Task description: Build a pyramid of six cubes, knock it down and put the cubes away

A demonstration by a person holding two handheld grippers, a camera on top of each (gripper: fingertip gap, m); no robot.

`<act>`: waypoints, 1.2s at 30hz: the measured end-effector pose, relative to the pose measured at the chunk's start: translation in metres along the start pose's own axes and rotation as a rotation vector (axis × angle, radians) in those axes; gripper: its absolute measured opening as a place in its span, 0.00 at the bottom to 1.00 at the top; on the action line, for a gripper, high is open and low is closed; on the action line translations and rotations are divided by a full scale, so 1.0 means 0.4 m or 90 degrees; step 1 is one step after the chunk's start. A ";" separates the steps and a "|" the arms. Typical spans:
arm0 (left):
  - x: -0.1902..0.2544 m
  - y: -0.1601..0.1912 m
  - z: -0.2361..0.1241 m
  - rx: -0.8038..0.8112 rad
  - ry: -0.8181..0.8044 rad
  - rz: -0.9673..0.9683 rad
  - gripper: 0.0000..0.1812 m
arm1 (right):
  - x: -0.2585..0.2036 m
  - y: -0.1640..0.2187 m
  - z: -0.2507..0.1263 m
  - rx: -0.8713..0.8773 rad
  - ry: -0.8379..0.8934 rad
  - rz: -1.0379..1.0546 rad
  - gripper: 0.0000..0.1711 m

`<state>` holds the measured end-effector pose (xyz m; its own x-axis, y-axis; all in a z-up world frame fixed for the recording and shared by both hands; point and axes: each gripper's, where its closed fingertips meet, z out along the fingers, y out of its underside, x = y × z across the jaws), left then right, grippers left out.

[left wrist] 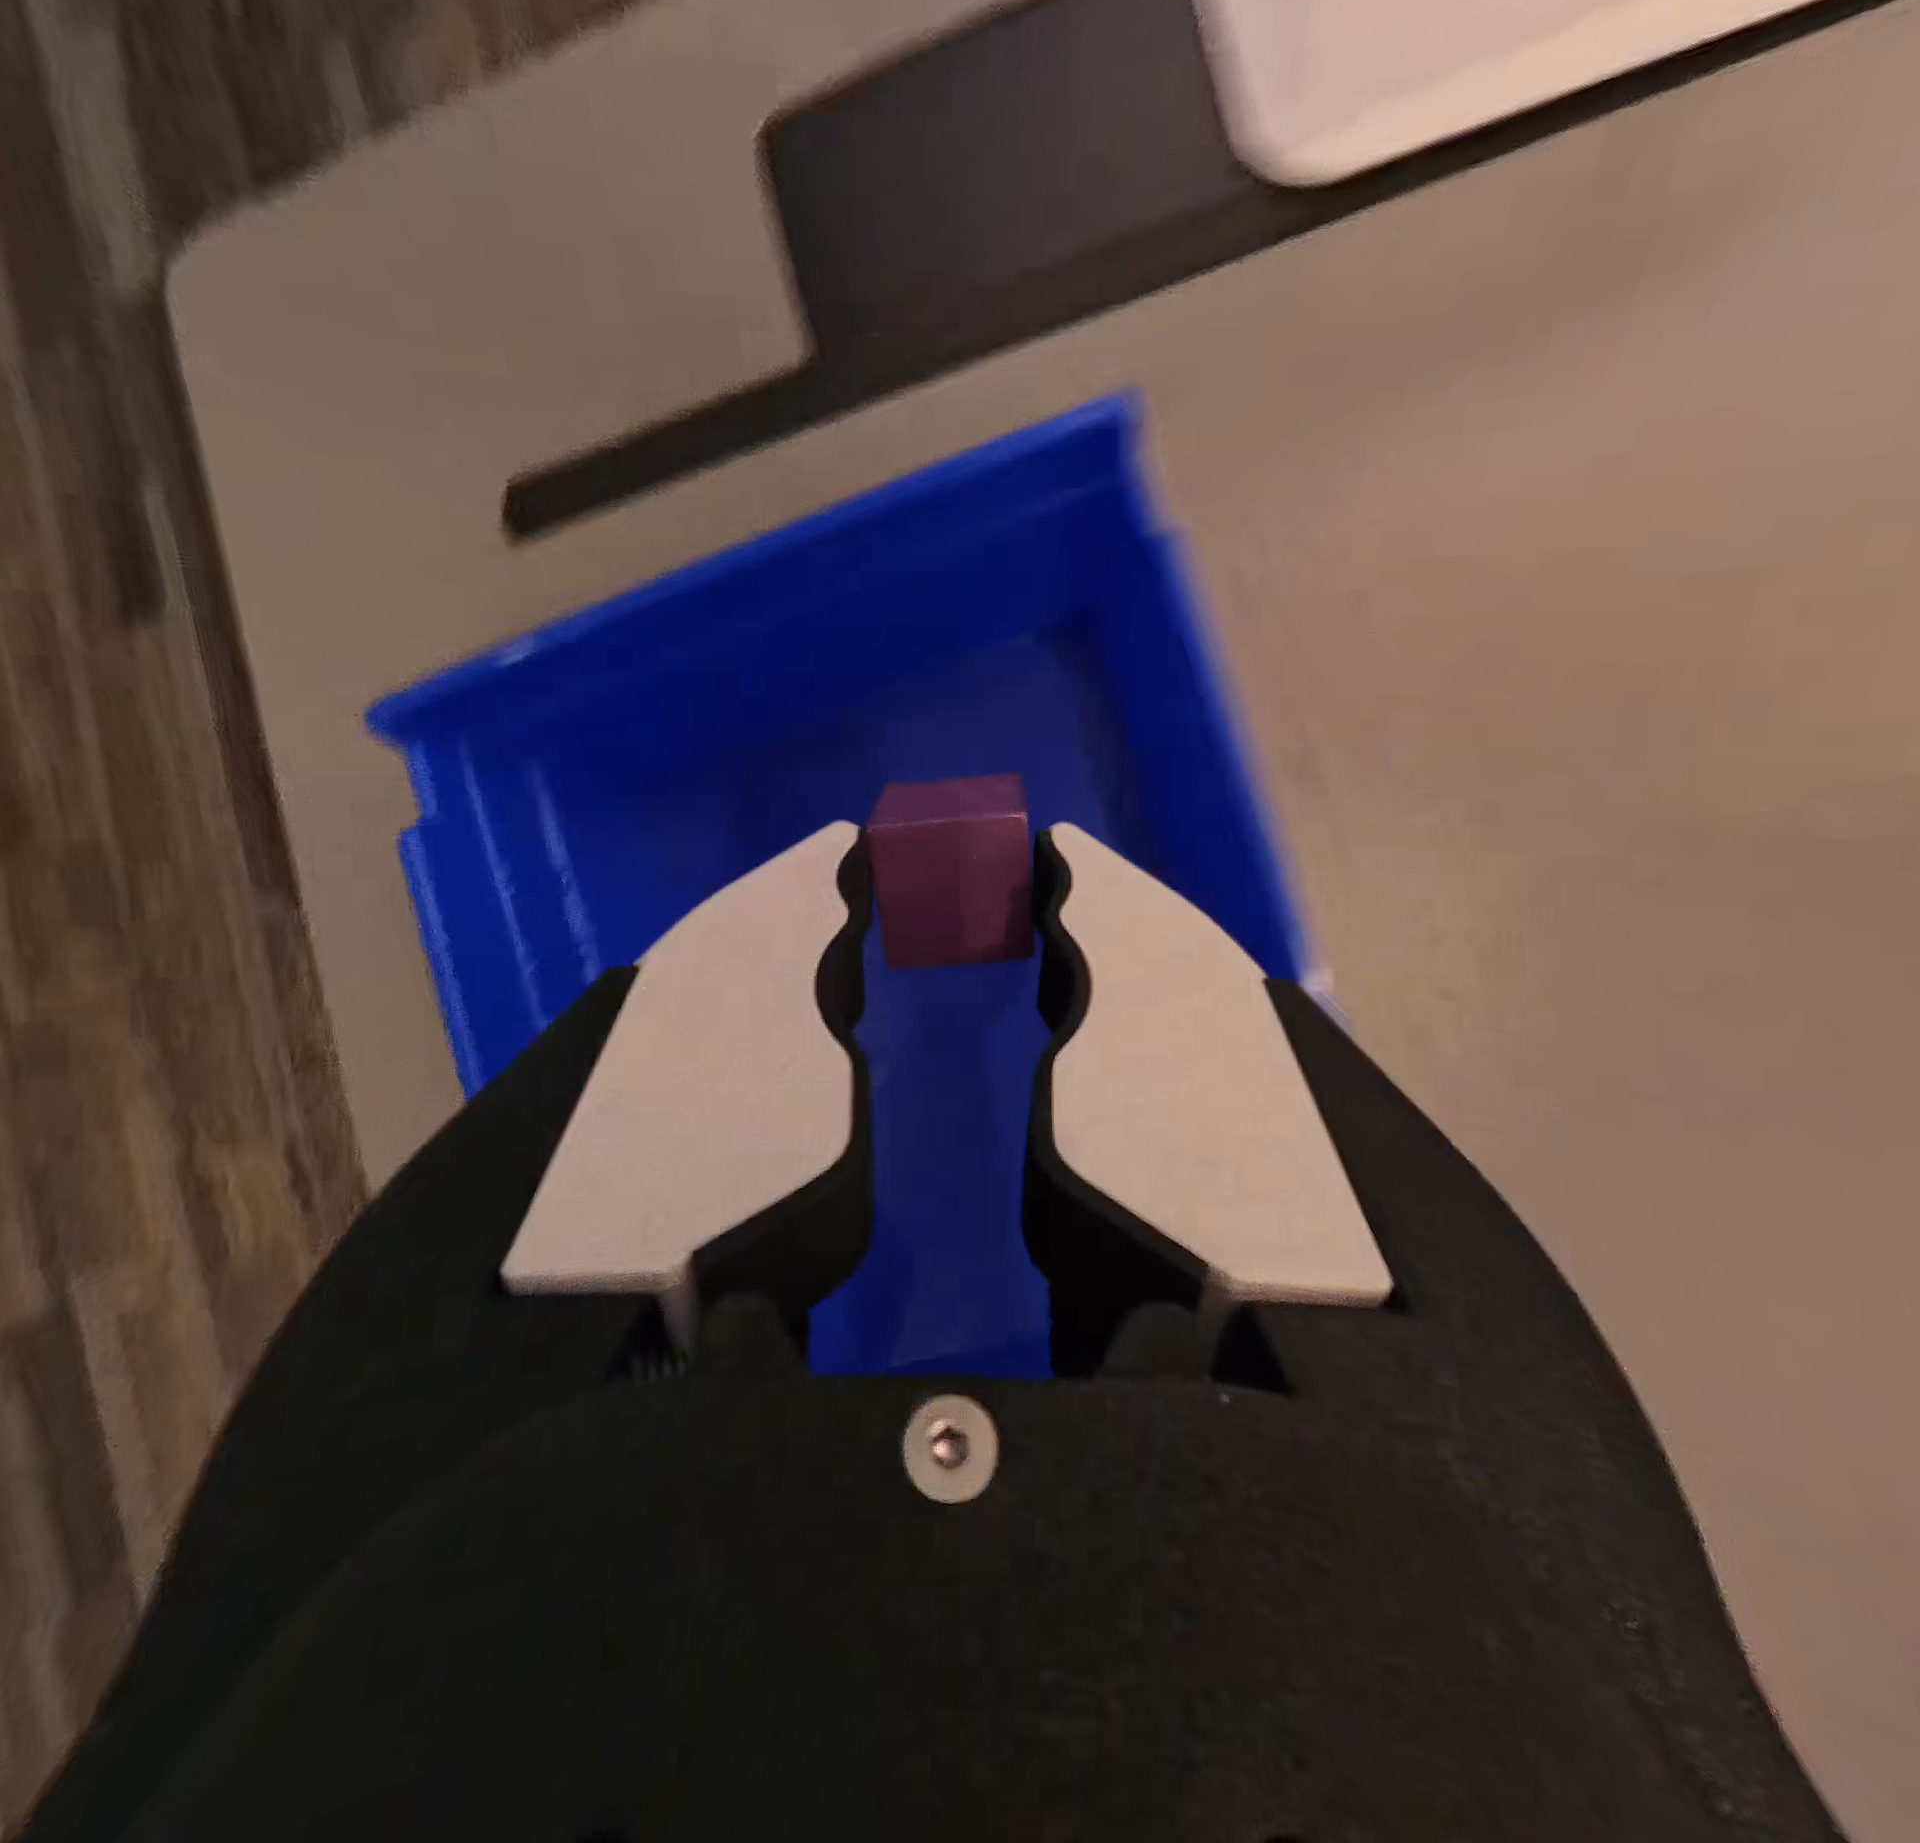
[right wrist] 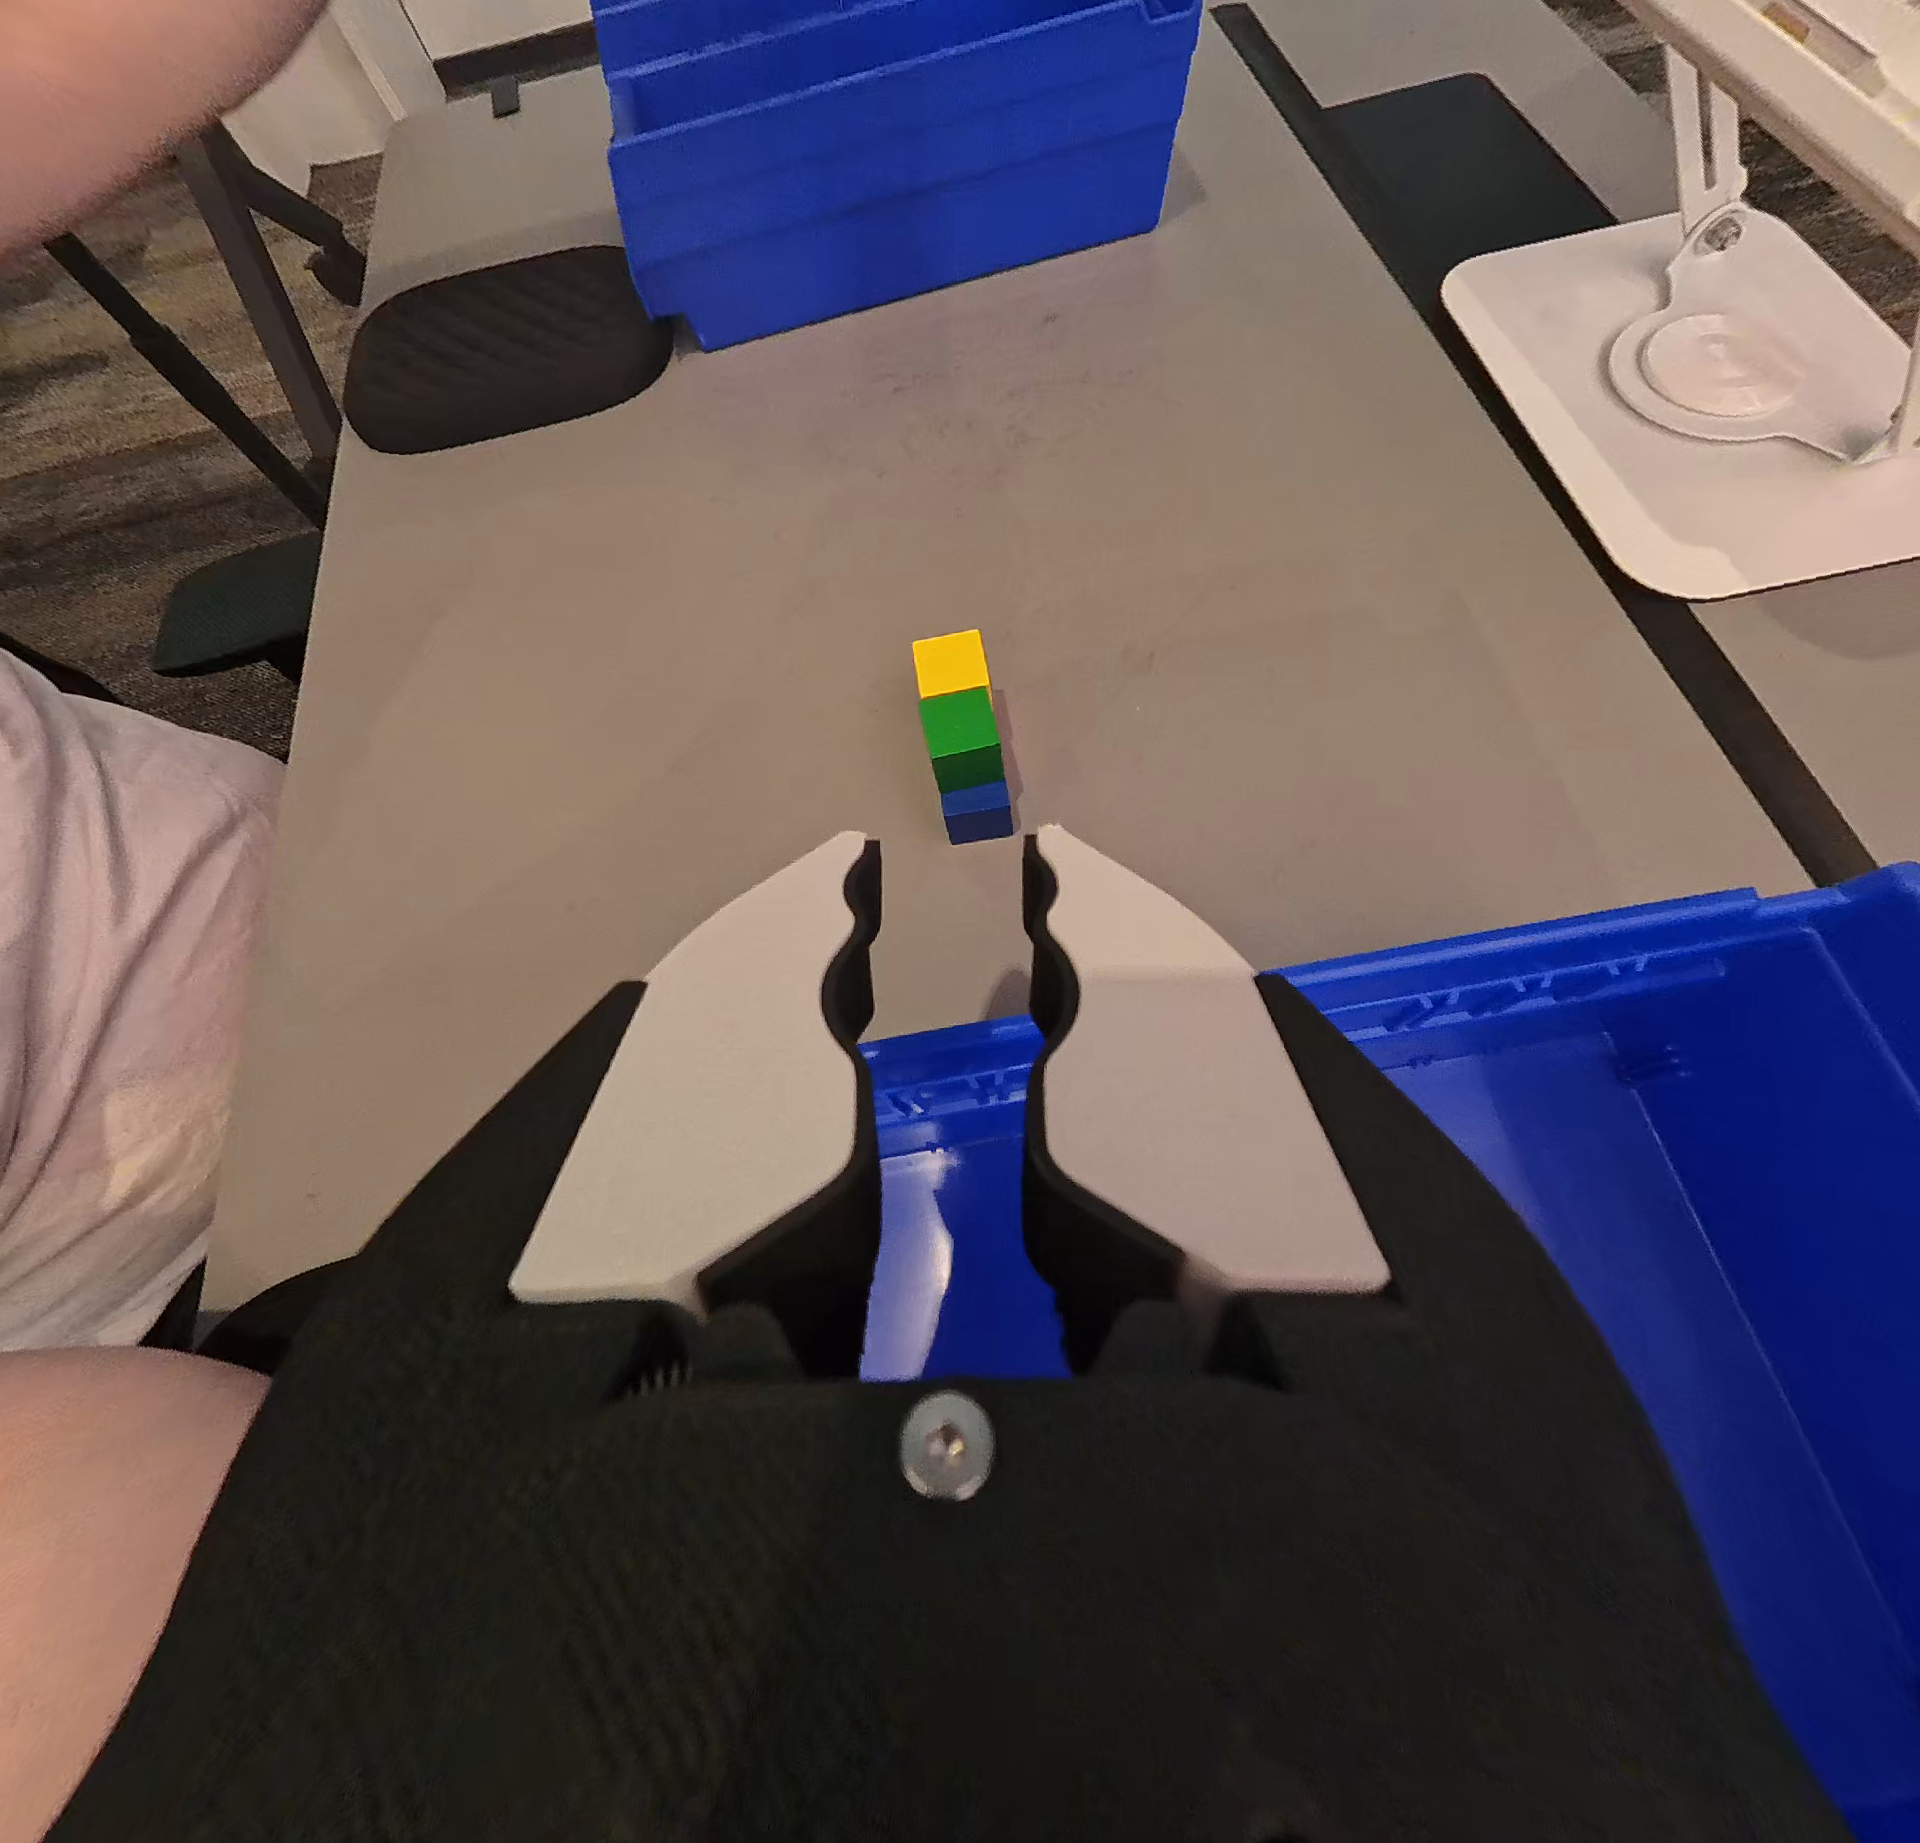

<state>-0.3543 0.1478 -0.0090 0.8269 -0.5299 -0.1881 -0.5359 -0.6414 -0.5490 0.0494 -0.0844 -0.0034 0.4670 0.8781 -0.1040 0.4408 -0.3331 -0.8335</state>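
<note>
In the left wrist view my left gripper (left wrist: 951, 848) is shut on a purple cube (left wrist: 951, 874) and holds it over the inside of a blue bin (left wrist: 727, 598). In the right wrist view my right gripper (right wrist: 951, 843) is open and empty, just short of three cubes on the grey table (right wrist: 623, 650). From here they line up one behind the other: a blue cube (right wrist: 977, 817) nearest, a green cube (right wrist: 961, 733) behind it and seemingly higher, and a yellow cube (right wrist: 948, 663) farthest. Whether they form a row or a stack, I cannot tell.
A second blue bin (right wrist: 1558, 972) lies under and to the right of my right gripper. The far bin (right wrist: 894, 183) stands at the table's end. A white stand base (right wrist: 1662, 422) sits at the right. A black chair seat (right wrist: 499, 349) and a person's arm (right wrist: 125, 58) are at the left. There is about 50 cm between the tips of the two grippers.
</note>
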 end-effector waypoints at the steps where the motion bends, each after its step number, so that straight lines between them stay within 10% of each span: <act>1: 0.061 -0.028 -0.037 0.029 0.037 0.034 0.16 | 0.000 0.000 0.000 -0.002 0.002 -0.001 0.16; 7: 0.560 -0.047 -0.168 0.116 0.292 0.367 0.16 | -0.012 -0.012 0.000 -0.001 -0.003 -0.016 0.16; 14: 0.878 0.020 -0.063 0.068 0.347 0.699 0.16 | -0.026 -0.016 -0.004 0.000 -0.008 -0.028 0.16; 36: 0.936 0.026 0.056 -0.075 0.348 0.767 0.16 | -0.031 -0.006 -0.013 0.001 -0.025 -0.026 0.16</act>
<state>-0.0465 -0.0448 -0.1034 -0.3317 -0.9331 -0.1389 -0.9152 0.3540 -0.1924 0.0467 -0.0963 0.0026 0.4177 0.9040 -0.0914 0.4582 -0.2964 -0.8380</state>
